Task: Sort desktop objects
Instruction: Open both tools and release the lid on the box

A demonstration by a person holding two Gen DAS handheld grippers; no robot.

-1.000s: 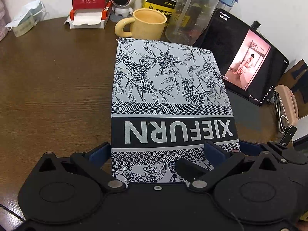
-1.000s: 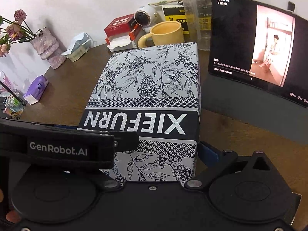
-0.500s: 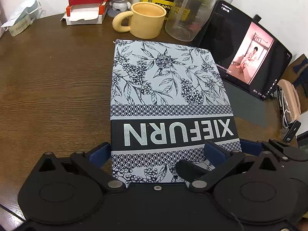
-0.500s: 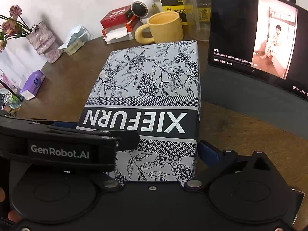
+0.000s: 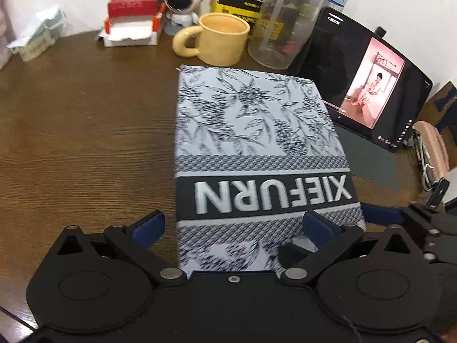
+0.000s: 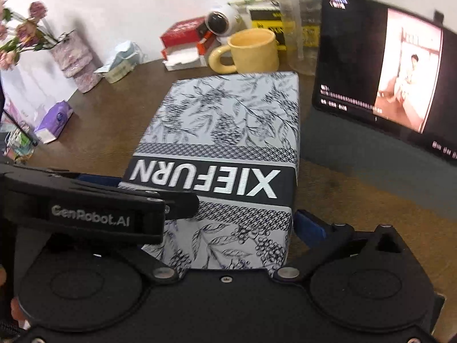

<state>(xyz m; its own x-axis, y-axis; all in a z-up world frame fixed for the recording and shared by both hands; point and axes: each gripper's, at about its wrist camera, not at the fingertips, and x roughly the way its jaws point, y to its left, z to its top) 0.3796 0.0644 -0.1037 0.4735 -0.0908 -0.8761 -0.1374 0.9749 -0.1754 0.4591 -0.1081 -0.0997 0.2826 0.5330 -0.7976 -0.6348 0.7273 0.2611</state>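
A white box [image 5: 251, 131] printed with dark flowers and the word XIEFURN lies lengthwise on the brown wooden table [image 5: 85, 131]. My left gripper [image 5: 231, 224] is open at its near end. Its left finger [image 5: 148, 225] stands just off the box's left side, and its right finger [image 5: 314, 224] is over the lid. My right gripper [image 6: 225, 225] is open too, its right finger [image 6: 310, 225] beside the right side of the box [image 6: 228, 120]. The left gripper's body [image 6: 94, 217] hides the right gripper's other finger.
A yellow mug [image 5: 221, 40] stands right behind the box's far edge, with a clear jar [image 5: 285, 23], a red box [image 5: 134, 3] and a small robot figure [image 5: 182, 0] by the wall. A lit tablet [image 5: 357, 85] leans on the right. A flower vase [image 6: 74, 60] and a purple packet [image 6: 54, 120] sit left.
Both views have shifted a little and the box is blurred now. A narrow gap shows between my left gripper's left finger and the box side, where they touched before.
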